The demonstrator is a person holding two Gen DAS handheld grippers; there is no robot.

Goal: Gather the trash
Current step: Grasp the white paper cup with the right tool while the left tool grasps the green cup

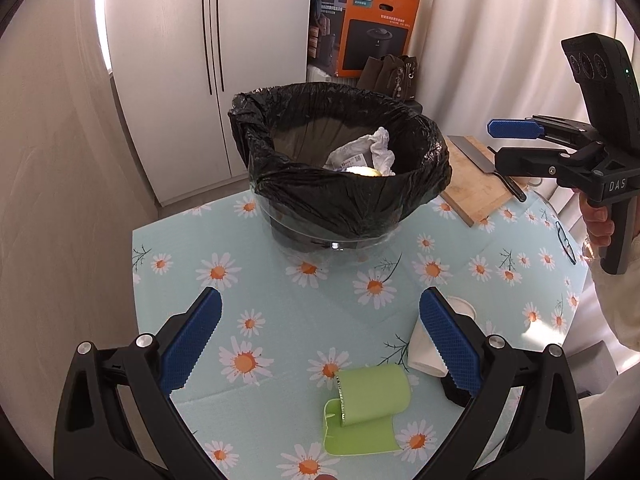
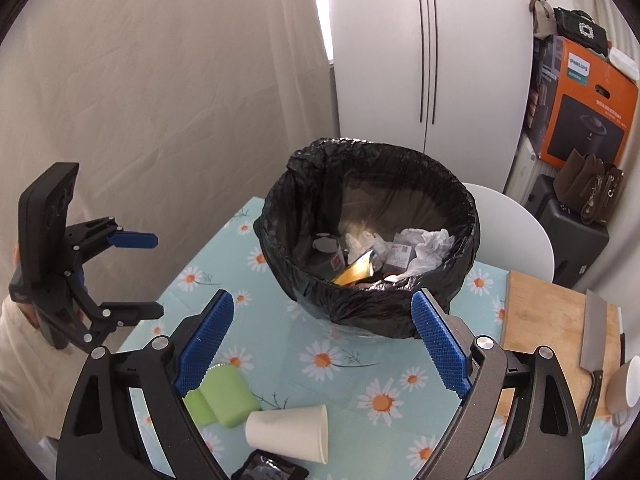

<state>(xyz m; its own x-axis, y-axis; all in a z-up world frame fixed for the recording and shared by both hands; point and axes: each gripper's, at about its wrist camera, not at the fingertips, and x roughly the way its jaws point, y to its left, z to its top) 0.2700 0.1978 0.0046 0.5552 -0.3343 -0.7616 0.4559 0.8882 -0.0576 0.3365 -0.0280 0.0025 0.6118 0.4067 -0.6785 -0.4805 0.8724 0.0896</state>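
A bin lined with a black bag (image 1: 344, 184) (image 2: 372, 248) stands at the far side of the daisy tablecloth (image 1: 280, 312) and holds crumpled paper and wrappers. A rolled green sheet (image 1: 368, 404) (image 2: 220, 398) lies near me. A white paper cup (image 2: 290, 432) lies on its side beside it, partly hidden behind my left finger in the left wrist view (image 1: 428, 348). A black wrapper (image 2: 270, 468) lies at the near edge. My left gripper (image 1: 320, 344) (image 2: 140, 276) is open and empty above the green sheet. My right gripper (image 2: 322, 344) (image 1: 496, 140) is open and empty.
A wooden cutting board (image 2: 556, 320) (image 1: 476, 184) with a cleaver (image 2: 592, 344) lies at the right. A cup (image 2: 626, 384) stands beside it. A white chair (image 2: 516, 224), a cabinet (image 2: 428, 52) and boxes (image 2: 580, 108) are behind the table.
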